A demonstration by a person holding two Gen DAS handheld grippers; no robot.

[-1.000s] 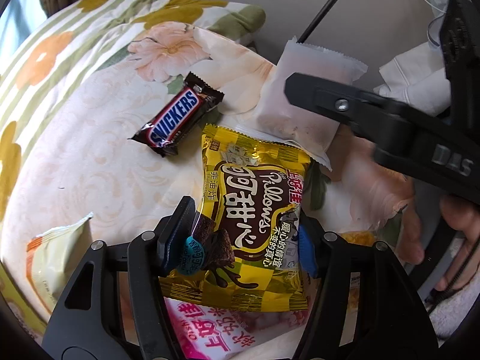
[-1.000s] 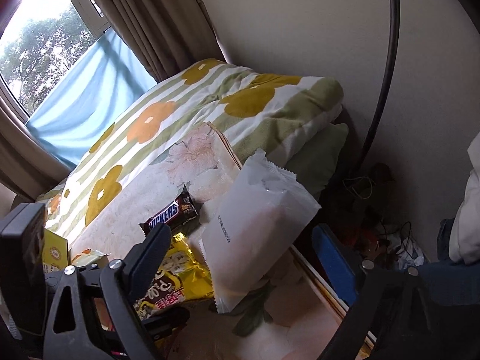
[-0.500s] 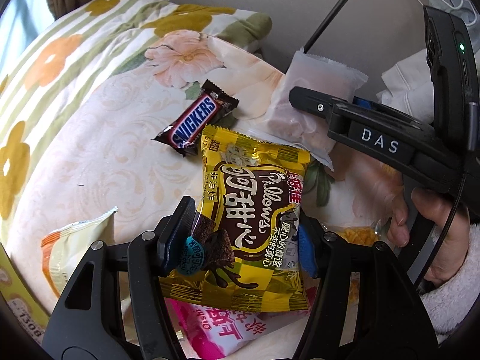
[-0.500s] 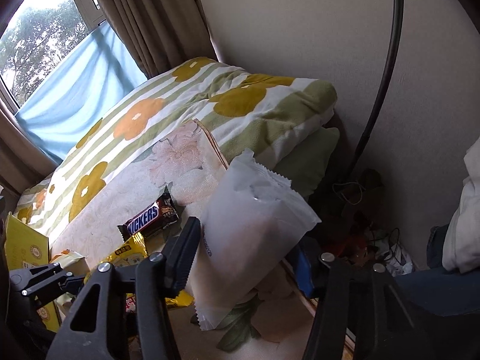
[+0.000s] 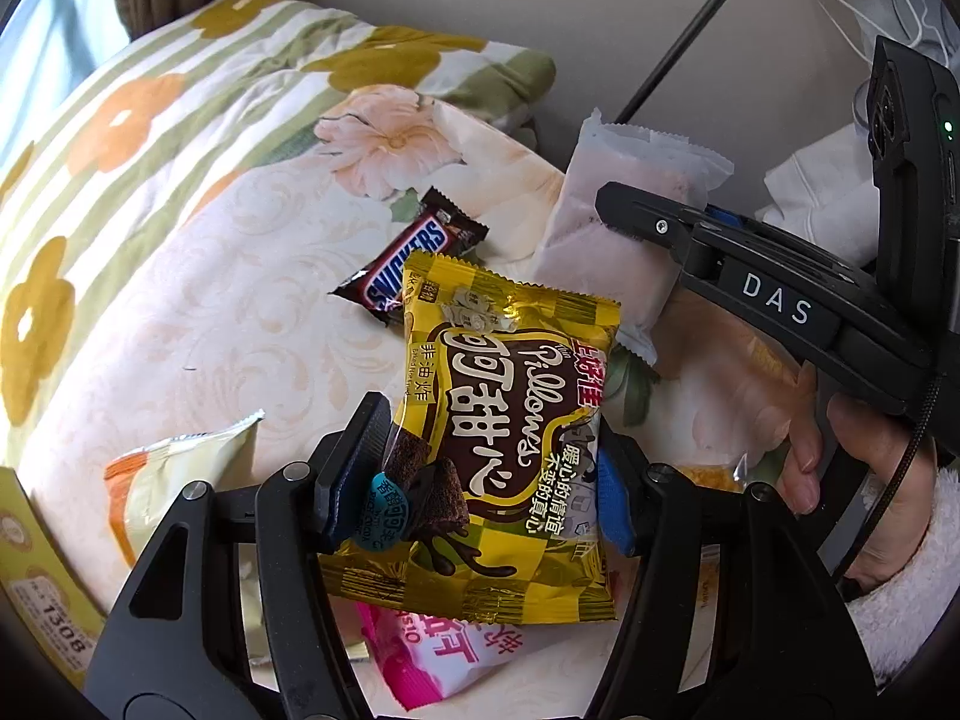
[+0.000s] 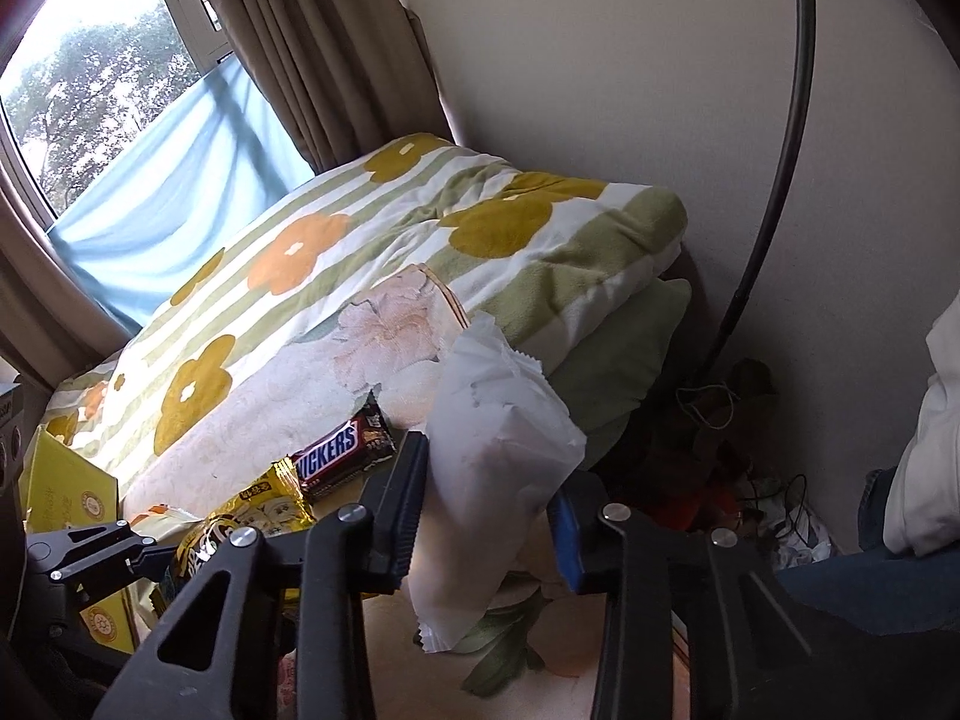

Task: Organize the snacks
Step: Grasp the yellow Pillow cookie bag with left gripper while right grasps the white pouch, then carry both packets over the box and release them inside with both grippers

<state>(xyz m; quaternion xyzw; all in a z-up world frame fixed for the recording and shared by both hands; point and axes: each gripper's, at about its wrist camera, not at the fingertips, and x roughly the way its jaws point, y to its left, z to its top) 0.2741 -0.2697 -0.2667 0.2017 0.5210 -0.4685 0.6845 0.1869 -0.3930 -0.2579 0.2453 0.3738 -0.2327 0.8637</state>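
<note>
My left gripper [image 5: 486, 480] is shut on a yellow Pillows snack bag [image 5: 504, 420] and holds it above the bed. My right gripper [image 6: 489, 516] is shut on a white frosted snack pouch [image 6: 492, 480], which stands tilted on the bed; the pouch also shows in the left wrist view [image 5: 618, 240], with the right gripper's finger [image 5: 648, 222] against it. A Snickers bar [image 5: 414, 264] lies on the quilt beyond the yellow bag and also shows in the right wrist view [image 6: 342, 450].
A pink snack pack [image 5: 444, 648] lies under the left gripper. A pale orange-cornered bag [image 5: 180, 474] and a yellow box [image 5: 36, 576] lie at the left. A folded flowered blanket [image 6: 420, 228] covers the bed's far end. A black pole [image 6: 774, 180] leans on the wall.
My right gripper has closed in around the white pouch and shut on it, tilting it up. My left gripper has kept hold of the yellow bag and shifted a little.
</note>
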